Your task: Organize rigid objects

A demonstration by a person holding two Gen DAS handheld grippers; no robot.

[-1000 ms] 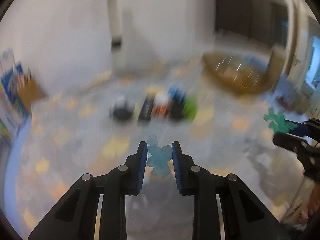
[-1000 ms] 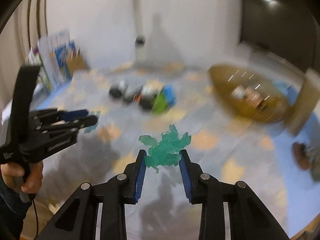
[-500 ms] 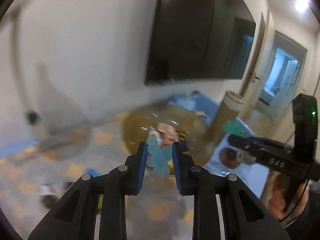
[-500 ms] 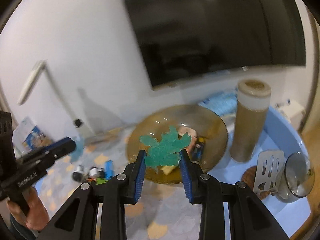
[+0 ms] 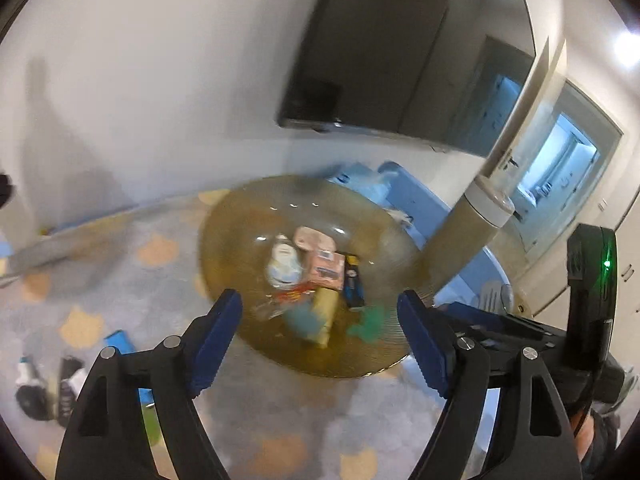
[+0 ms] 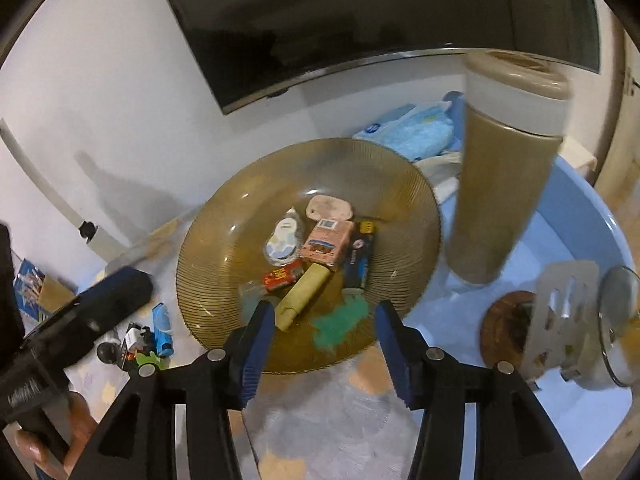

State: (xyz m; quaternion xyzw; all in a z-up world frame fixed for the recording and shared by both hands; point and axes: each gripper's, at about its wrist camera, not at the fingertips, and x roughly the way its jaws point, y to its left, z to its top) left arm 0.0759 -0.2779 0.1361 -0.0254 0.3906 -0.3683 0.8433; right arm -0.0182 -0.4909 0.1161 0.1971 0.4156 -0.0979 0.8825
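Right wrist view, ribbed amber glass bowl [image 6: 404, 184], blurred green toy [image 6: 340, 322]

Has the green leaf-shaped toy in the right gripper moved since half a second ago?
Yes. The green leaf-shaped toy has left the just-opened right gripper and dropped onto the amber ribbed glass plate.

My tongs' fingers [image 6: 256, 344] are matt black plastic with ribbed blue rubbery pads. The amber dish [image 6: 404, 200] looks like glossy glass, finely ridged. The green toy [image 6: 340, 322] seems translucent plastic, blurred. The spatula [image 6: 560, 312] is brushed metal, the tall canister [image 6: 500, 200] matt tan with a smooth pale lid, the mat [image 6: 328, 420] soft cloth
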